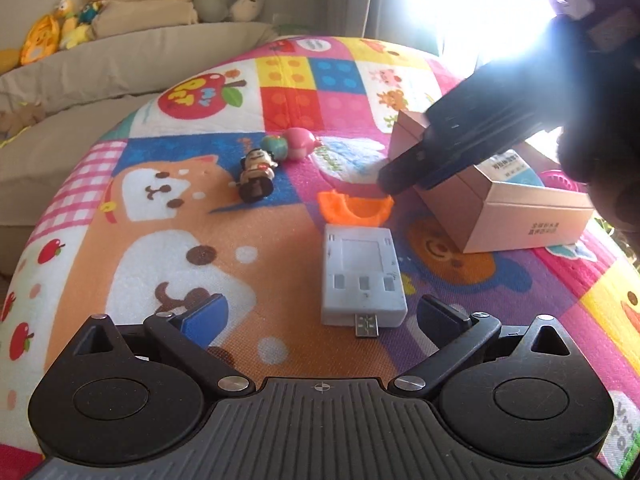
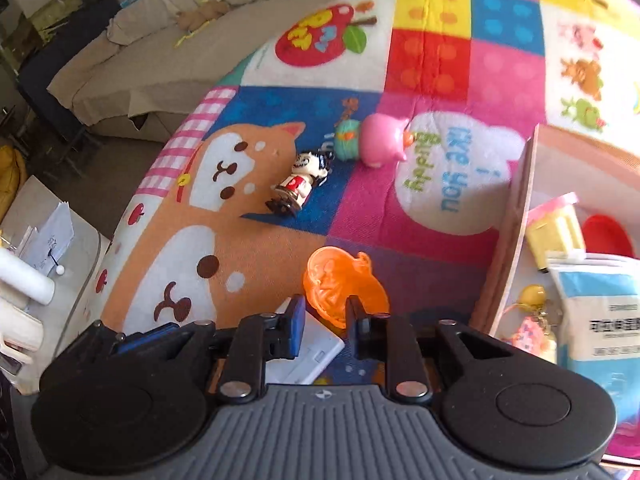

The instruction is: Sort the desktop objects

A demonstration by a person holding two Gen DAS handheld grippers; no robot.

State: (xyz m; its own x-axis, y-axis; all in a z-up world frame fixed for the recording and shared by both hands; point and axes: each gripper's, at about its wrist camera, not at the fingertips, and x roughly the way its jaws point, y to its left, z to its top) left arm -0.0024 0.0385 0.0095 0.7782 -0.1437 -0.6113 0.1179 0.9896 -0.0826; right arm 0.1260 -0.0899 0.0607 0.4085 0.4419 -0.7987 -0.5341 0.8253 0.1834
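1. Nearest to us in the left wrist view, the left hand-held gripper (image 1: pixel 320 312) has its fingers spread wide with nothing between them, low over the patterned mat (image 1: pixel 248 264).
2. Just ahead of it lies a white charger block (image 1: pixel 362 276), flat on the mat, its USB plug pointing back toward us.
3. Beyond the charger we see an orange plastic mould (image 1: pixel 354 206), and the right hand-held gripper (image 1: pixel 390 182) reaches down to it from the right.
4. In the right wrist view, the right hand-held gripper (image 2: pixel 324 320) has its fingers close together around the near edge of the orange plastic mould (image 2: pixel 340 284); we cannot tell whether they actually pinch it.
5. Farther out on the mat lie a small figure toy (image 2: pixel 300 184), on its back, and a pink pig toy (image 2: pixel 382 138) touching a teal round toy (image 2: pixel 346 138).
6. Writing on the mat reads "like you" and "Buddy" upside down in a white cloud (image 2: pixel 452 172), and a red apple patch (image 2: pixel 316 42) carries coloured letters that we cannot read surely.
7. At the right stands an open pink cardboard box (image 1: pixel 516 216) with small Chinese print on its side, too small for us to read.
8. Inside the box we see a white-and-blue packet (image 2: pixel 600 308) with Chinese lettering, a yellow tub with a pink lid (image 2: pixel 556 226) and a yellow keychain charm (image 2: pixel 534 294).
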